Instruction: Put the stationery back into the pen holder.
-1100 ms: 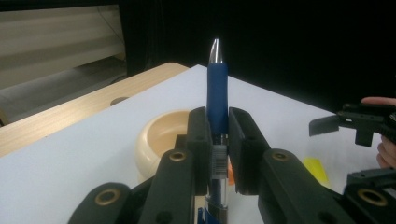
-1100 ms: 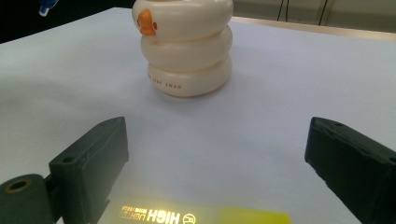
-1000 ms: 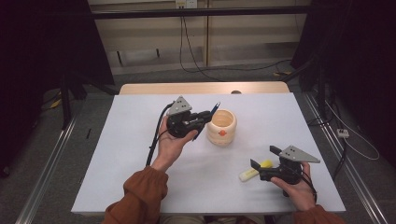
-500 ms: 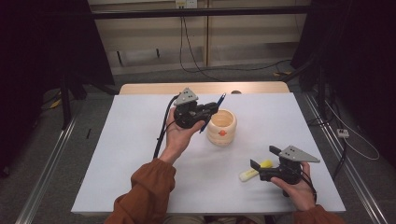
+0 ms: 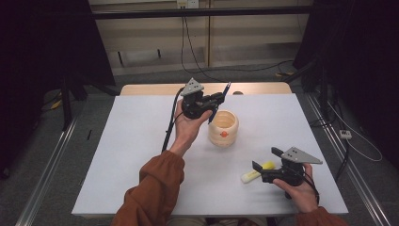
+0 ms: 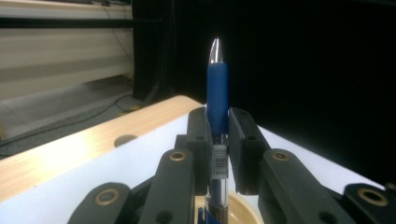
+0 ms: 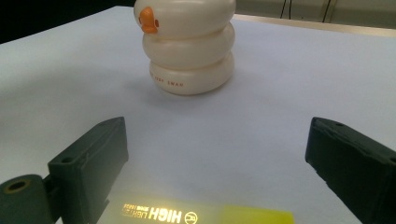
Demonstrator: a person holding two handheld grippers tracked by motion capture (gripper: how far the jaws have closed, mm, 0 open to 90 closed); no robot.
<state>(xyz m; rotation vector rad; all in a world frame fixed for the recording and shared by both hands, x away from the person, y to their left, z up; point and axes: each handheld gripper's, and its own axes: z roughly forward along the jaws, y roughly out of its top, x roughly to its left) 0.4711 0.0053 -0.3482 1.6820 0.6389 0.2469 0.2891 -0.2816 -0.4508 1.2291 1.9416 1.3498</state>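
Left gripper [image 5: 217, 101]: jaws closed on a dark blue pen with a silver tip [image 6: 217, 93]. In the left gripper view the pen stands upright between the jaws, tip up, barcode label at the grip line, clear lower barrel running down past the jaws. In the high view the pen slants, tip up and away from the person, lower end over the near-left rim of the cream ribbed duck-faced pot [image 5: 223, 128]. Cannot tell whether the lower end is inside the pot or just above it. The left hand [image 5: 187, 126] holds the gripper lifted off the table, cable trailing down along the forearm.

Right gripper [image 5: 264, 168]: jaws wide open, holding nothing. A yellow highlighter with a pale barrel [image 7: 205, 216] lies flat on the table between the jaws, printed "HIGH", touching neither jaw as far as the right gripper view shows. In the high view it lies at the jaw tips, pointing toward the person's left.

The pot stands upright mid-table, orange beak mark facing the person, well apart from the highlighter, with bare white table top [image 5: 127, 155] between them. Beyond the white sheet, a wooden strip [image 5: 150, 89] runs along the far table edge. Cables lie on the floor behind.
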